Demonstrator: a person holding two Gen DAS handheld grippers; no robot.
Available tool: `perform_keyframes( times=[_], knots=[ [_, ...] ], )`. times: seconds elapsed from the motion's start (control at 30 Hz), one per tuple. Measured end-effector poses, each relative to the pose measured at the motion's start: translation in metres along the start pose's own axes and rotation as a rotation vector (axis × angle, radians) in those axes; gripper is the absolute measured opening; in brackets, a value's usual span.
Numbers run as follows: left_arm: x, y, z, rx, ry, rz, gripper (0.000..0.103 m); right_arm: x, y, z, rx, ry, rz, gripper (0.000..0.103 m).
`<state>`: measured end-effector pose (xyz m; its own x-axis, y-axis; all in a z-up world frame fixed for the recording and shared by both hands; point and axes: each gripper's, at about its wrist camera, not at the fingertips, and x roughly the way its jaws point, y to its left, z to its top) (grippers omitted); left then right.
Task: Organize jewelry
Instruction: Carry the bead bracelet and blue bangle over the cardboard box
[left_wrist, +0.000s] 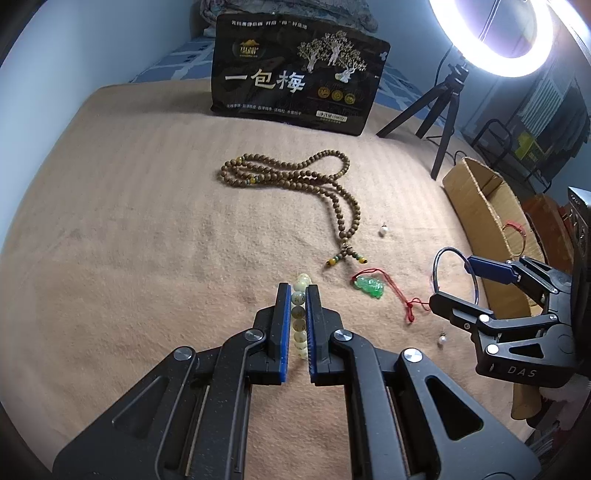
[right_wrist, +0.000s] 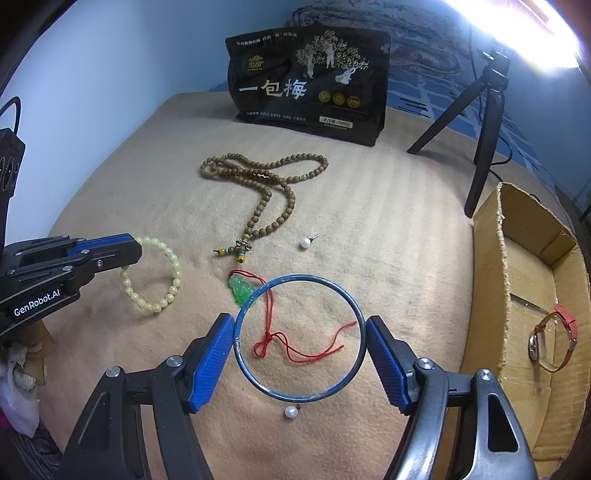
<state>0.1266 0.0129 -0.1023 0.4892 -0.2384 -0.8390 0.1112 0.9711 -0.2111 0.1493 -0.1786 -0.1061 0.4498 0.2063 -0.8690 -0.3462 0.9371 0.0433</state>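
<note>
The left tool (left_wrist: 297, 295) is clamped on a pale yellow beaded bracelet (right_wrist: 153, 275), and the right tool (right_wrist: 300, 354) grips a thin blue metal bangle (right_wrist: 236, 325) across its width, both lifted above the tan blanket (right_wrist: 388, 240). Next, I judge, both go to the torn cardboard box (right_wrist: 517, 258) holding a red-strapped watch (right_wrist: 554, 339). The left tool reads "GenRobot.AI", the right "DAS".

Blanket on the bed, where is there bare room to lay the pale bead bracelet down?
Free: the blanket left of the wooden bead necklace. Crowded: around the green pendant and pearl earring, beside the cardboard box.
</note>
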Motion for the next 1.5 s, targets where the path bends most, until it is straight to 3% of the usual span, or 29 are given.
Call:
perform_keyframes(
  times=[0.5,1.5],
  knots=[
    [-0.028,-0.027,0.007,0.018,-0.054,-0.073,0.005,-0.031,-0.028,-0.005,0.038,-0.064,-0.028,0.074],
    [-0.042,-0.165,0.011,0.159,-0.081,-0.273,0.005,-0.098,-0.129,-0.044,0.226,-0.15,-0.109,0.074]
  ],
)
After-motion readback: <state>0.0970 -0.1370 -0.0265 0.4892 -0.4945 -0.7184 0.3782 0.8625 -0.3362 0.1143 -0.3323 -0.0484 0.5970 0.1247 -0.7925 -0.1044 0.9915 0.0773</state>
